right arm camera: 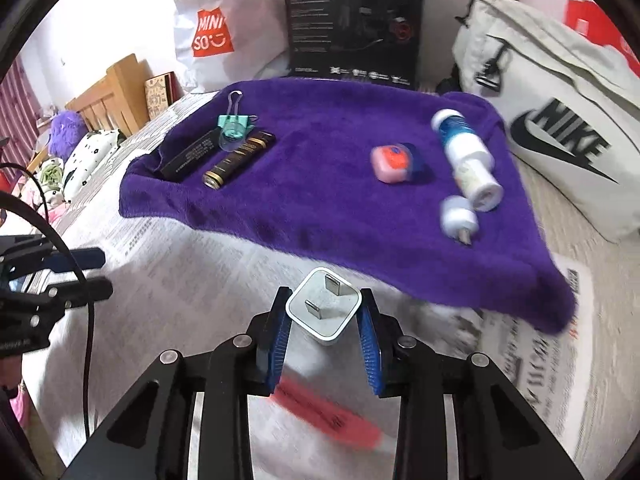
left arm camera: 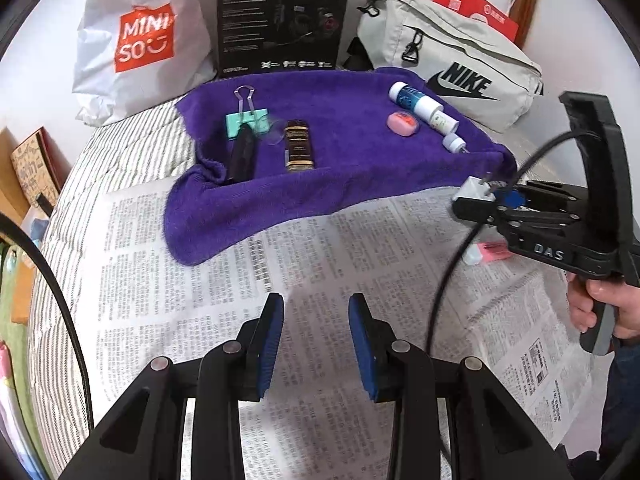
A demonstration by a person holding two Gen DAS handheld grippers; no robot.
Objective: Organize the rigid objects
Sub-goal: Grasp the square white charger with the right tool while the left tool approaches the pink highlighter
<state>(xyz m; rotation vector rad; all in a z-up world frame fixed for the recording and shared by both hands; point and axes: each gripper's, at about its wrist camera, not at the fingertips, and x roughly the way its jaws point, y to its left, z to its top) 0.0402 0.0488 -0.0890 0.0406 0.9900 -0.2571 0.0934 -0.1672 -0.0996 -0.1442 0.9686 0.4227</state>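
fluffy purple towel (right arm camera: 320,152) over newsprint, upper centre | right gripper (right arm camera: 324,336) jaws clamped on glossy white square plug (right arm camera: 325,309) (two flat prongs up), lower centre | left gripper (left arm camera: 316,340) jaws parted, empty

At bottom centre I see my right gripper (right arm camera: 324,320) with its blue-padded jaws pressed on a white two-pronged plug adapter (right arm camera: 324,308). Above it spreads a purple fleece towel (right arm camera: 320,200) over newspaper (right arm camera: 168,256); a pink blurred bar (right arm camera: 328,416) lies below.

Miniso bag (left arm camera: 136,40), black box (left arm camera: 280,16), Nike bag (left arm camera: 452,56) behind newspaper (left arm camera: 200,280).
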